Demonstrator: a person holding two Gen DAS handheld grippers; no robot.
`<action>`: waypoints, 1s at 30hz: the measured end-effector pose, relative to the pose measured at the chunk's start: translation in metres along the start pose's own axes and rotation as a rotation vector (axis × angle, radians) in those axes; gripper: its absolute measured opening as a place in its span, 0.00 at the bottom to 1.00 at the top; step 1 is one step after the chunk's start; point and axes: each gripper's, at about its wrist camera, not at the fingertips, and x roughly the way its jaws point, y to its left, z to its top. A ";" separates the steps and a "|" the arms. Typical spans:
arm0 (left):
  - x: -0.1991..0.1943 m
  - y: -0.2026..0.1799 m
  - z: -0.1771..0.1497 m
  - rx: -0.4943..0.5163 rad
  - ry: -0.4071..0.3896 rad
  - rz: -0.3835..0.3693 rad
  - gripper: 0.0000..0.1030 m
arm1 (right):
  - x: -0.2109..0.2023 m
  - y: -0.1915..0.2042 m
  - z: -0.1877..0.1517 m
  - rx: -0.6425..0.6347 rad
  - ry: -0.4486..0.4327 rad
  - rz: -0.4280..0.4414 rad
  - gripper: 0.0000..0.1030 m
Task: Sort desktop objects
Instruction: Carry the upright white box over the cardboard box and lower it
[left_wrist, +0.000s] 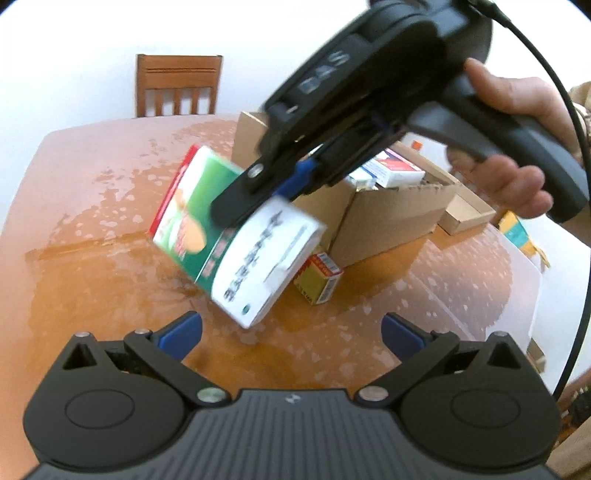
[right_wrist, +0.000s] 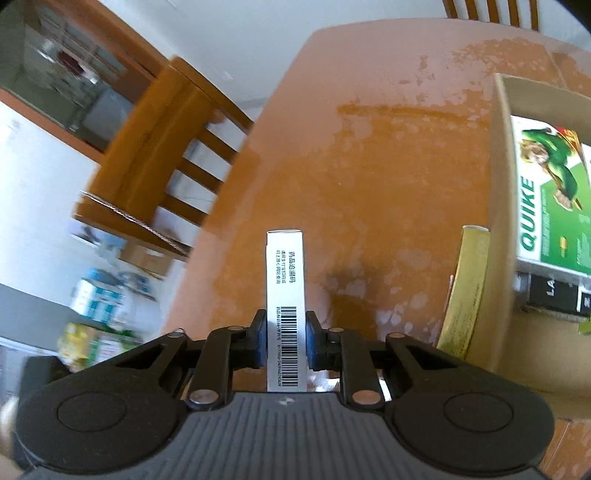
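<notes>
Right wrist view: medicine box (right_wrist: 286, 314) clamped between right claw (right_wrist: 286, 341) fingers.

Walls: plain white.
Chairs: wooden chair (left_wrist: 178, 85) beyond the table; another (right_wrist: 162, 155) alongside.
Table (left_wrist: 92, 206): orange-brown, glossy, mottled.

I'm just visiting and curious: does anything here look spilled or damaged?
Nothing is spilled. The orange wooden table has pale patches where its surface finish looks worn or flaked, most of them near the brown cardboard box.

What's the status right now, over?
Right gripper shut on green-white box, held above table. Left gripper open, empty. Cardboard box ahead, small yellow box beside it.
</notes>
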 end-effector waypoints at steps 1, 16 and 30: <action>-0.001 -0.006 0.002 -0.010 -0.007 0.017 1.00 | -0.007 -0.004 0.000 0.001 -0.006 0.019 0.23; 0.026 -0.120 0.028 -0.076 -0.100 0.092 1.00 | -0.124 -0.078 0.030 -0.201 -0.063 0.040 0.23; 0.051 -0.148 0.038 -0.115 -0.062 0.144 1.00 | -0.082 -0.113 0.064 -0.538 0.203 -0.039 0.23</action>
